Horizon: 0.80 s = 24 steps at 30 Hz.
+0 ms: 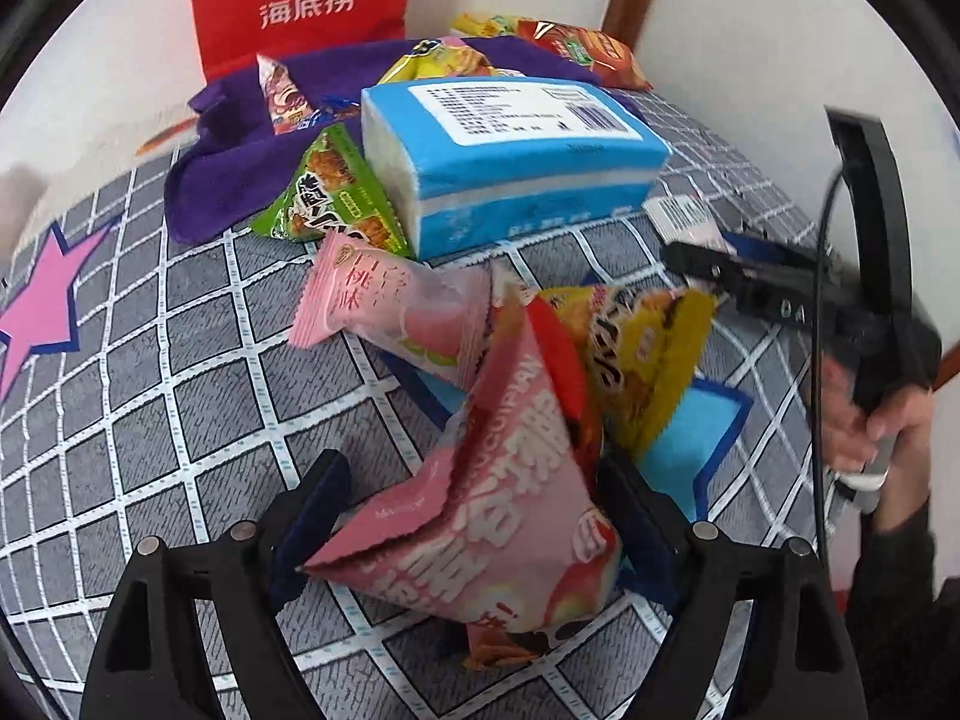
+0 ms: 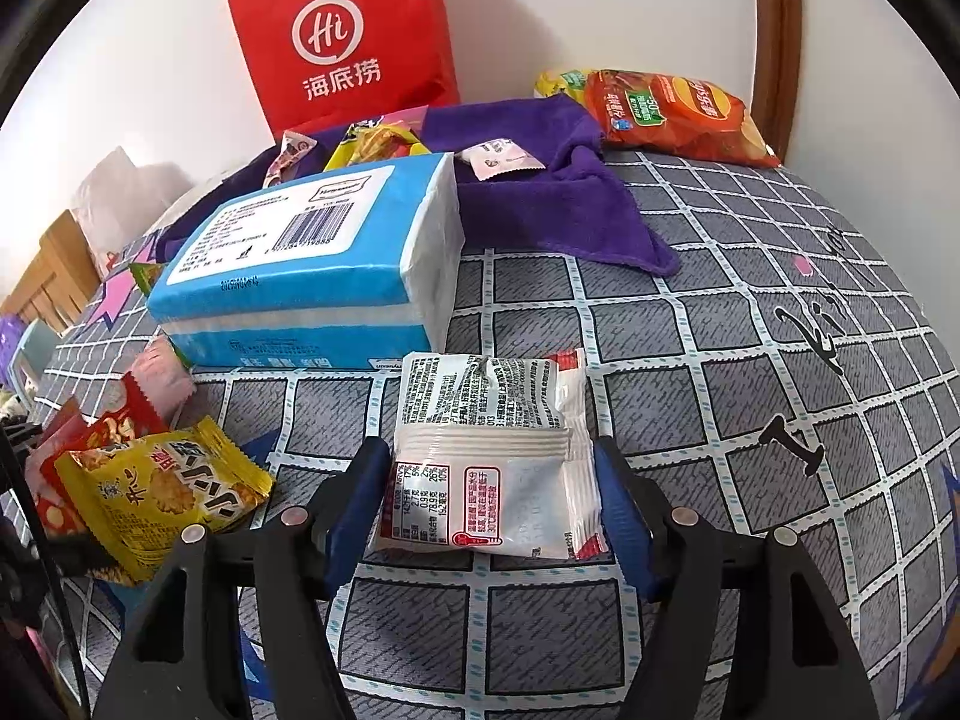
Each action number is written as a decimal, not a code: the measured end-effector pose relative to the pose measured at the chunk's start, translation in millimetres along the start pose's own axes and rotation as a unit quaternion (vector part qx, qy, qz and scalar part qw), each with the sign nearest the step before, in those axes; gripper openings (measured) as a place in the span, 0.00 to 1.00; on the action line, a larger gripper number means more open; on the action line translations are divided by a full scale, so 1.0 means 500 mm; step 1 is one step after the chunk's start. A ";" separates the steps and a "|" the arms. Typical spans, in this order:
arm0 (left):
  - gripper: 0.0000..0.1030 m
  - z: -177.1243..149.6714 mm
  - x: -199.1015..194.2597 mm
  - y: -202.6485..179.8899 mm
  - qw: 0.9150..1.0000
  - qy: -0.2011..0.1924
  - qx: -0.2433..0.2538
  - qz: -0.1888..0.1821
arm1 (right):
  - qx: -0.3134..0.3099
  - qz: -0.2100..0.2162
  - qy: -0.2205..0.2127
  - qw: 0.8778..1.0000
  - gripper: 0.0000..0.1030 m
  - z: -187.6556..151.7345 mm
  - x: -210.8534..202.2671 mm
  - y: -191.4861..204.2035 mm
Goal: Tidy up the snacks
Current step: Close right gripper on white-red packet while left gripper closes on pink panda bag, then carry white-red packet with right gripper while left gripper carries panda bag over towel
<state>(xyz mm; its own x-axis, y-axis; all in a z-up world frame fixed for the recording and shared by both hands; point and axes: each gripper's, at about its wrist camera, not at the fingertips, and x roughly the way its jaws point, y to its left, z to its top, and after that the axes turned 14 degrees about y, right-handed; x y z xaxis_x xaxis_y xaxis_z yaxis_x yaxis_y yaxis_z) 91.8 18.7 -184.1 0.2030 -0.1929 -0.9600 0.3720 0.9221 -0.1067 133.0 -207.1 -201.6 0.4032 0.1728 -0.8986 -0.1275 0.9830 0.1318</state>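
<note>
My left gripper [image 1: 474,516] is shut on a pink snack packet [image 1: 480,516], at the near end of a pile with another pink packet [image 1: 390,318], a red one and a yellow one [image 1: 654,360]. My right gripper [image 2: 489,492] has its blue pads against both sides of a white snack packet [image 2: 492,468] lying label up on the grey checked cover [image 2: 750,390]. The right gripper also shows in the left wrist view [image 1: 780,288], to the right of the pile. The yellow packet [image 2: 162,498] lies left of the right gripper.
A blue tissue pack [image 1: 510,162] [image 2: 312,258] lies behind the pile. A purple cloth [image 2: 540,204] holds several small packets, a green packet [image 1: 336,198] beside it. A red paper bag [image 2: 342,36] stands against the wall. An orange chip bag [image 2: 678,114] lies far right.
</note>
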 end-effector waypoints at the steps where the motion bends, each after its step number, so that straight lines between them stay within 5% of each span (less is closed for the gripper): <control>1: 0.83 -0.003 0.000 -0.002 1.000 -0.001 0.001 0.003 | -0.001 -0.001 0.000 1.000 0.67 0.000 0.001 0.000; 8: 0.81 -0.032 -0.021 0.023 0.999 -0.017 -0.037 -0.018 | -0.003 -0.003 0.001 1.000 0.68 -0.001 0.002 0.000; 15: 0.41 -0.040 -0.079 0.075 0.993 -0.053 -0.095 -0.047 | -0.009 -0.012 0.004 1.000 0.68 -0.002 0.004 0.002; 24: 0.44 -0.053 -0.089 0.093 0.991 -0.040 -0.121 -0.033 | -0.016 -0.024 0.006 1.000 0.68 0.000 0.008 0.006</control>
<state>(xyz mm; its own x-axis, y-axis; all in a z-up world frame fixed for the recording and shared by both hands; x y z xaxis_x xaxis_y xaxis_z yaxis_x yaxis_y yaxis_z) 76.0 79.0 -153.3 0.2609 -0.2722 -0.9262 0.1607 0.9583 -0.2363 134.2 -203.7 -204.8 0.3982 0.1237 -0.9089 -0.1370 0.9878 0.0744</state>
